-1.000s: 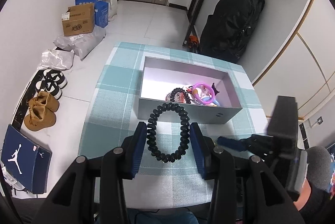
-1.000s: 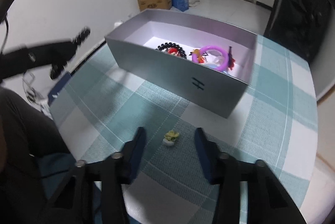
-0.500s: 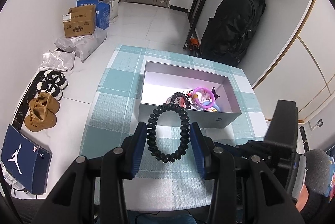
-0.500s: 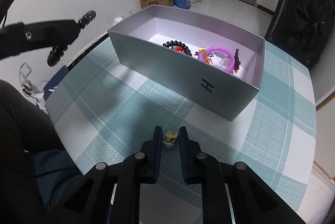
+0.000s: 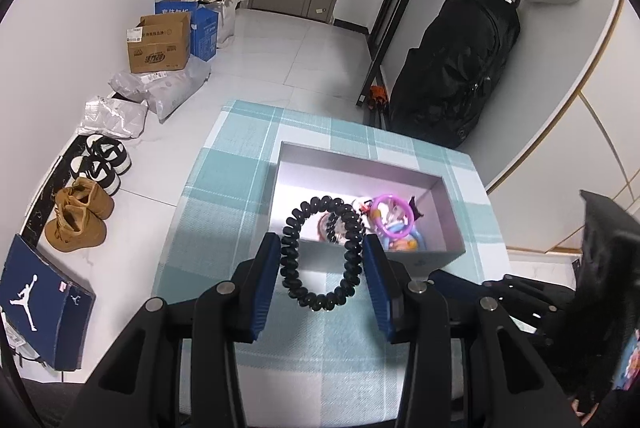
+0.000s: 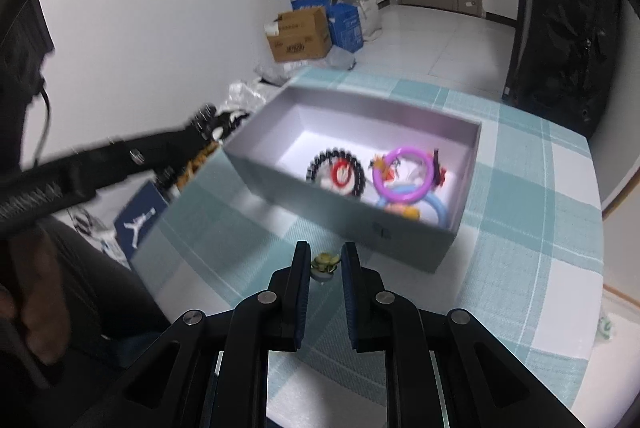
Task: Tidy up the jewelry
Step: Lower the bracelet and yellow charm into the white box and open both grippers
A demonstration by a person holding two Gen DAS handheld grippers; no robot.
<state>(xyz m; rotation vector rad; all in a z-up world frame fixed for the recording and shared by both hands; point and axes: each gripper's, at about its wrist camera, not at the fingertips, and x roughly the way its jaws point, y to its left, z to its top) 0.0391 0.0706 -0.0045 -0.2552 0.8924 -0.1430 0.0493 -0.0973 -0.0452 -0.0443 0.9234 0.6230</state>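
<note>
On the checked teal tablecloth [image 5: 224, 188] stands an open grey box [image 5: 448, 216], nearer to the far edge of the table. Between the blue pads of the left gripper [image 5: 323, 268] hangs a black beaded bracelet [image 5: 322, 252]; the pads press on its two sides and hold it upright as a ring, above the near wall of the box. Inside the box, toward its right end, lie another black beaded bracelet [image 6: 335, 171] around something red, a purple ring [image 6: 404, 172], a light blue ring [image 6: 434, 206] and some small coloured pieces, all close together.

Near the front wall of the box, the right gripper [image 6: 325, 264] is clenched on a small yellow-green charm [image 6: 326, 262] with a white base. The charm sits between the tips of the two fingers, a little above the cloth. At the right edge of the table another small green piece [image 6: 606, 326] lies alone, well apart from the box.
</note>
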